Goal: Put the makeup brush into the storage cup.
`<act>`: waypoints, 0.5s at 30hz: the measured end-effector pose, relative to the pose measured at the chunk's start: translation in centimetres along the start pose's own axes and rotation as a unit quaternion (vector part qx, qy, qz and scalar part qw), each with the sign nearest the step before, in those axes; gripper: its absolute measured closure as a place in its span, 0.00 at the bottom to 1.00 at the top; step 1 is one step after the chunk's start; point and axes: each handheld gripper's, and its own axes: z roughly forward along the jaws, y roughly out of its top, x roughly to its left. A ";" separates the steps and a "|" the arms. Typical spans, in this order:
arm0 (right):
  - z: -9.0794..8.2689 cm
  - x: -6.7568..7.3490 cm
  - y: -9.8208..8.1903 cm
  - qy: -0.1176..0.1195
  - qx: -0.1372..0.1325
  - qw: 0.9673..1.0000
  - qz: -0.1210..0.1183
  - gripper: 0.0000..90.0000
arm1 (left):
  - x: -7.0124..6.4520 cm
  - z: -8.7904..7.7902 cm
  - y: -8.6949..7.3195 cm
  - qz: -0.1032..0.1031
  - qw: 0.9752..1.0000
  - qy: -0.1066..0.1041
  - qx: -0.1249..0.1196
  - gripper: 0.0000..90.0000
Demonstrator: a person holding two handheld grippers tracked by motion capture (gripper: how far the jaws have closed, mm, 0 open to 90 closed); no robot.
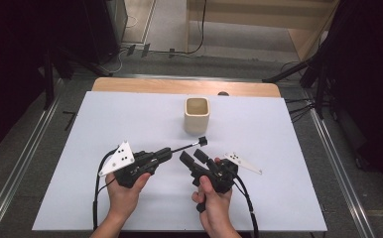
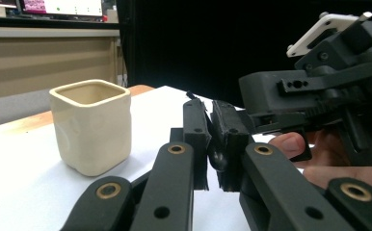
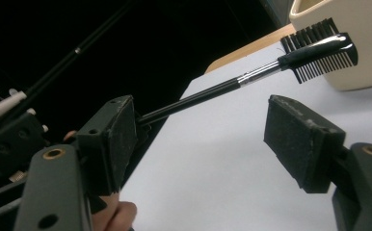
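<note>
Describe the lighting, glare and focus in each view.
High view: even light on the white table, dark surrounds, soft shadows. Left gripper view: cream cup fairly sharp, near jaws blurred. Right gripper view: glare streak on the brush, black backdrop.

Brush (image 3: 251,73) handle end behind gripper pad

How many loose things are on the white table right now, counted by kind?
Cream square cup: 1
Black brow comb-brush, clamped by its handle in the left gripper: 1
Total: 2
</note>
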 end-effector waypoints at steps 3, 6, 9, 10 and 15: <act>0.1 -0.3 0.1 0.003 0.003 1.000 0.013 0.34 | -0.2 0.2 -0.1 0.002 1.000 -0.004 0.000 0.96; 0.2 -0.5 0.0 0.002 0.005 1.000 0.014 0.37 | -0.5 0.3 -0.1 0.005 1.000 -0.007 -0.001 0.96; 0.2 -0.7 0.0 0.009 0.002 1.000 0.027 0.42 | -0.8 0.3 -0.1 0.006 1.000 -0.008 -0.006 0.96; 0.2 -0.8 0.0 0.010 0.001 1.000 0.028 0.44 | -0.8 0.3 -0.2 0.008 1.000 -0.008 -0.007 0.96; 0.2 -1.4 0.2 0.026 -0.002 0.998 0.055 0.51 | -1.1 0.7 -0.4 0.009 1.000 -0.014 -0.002 0.96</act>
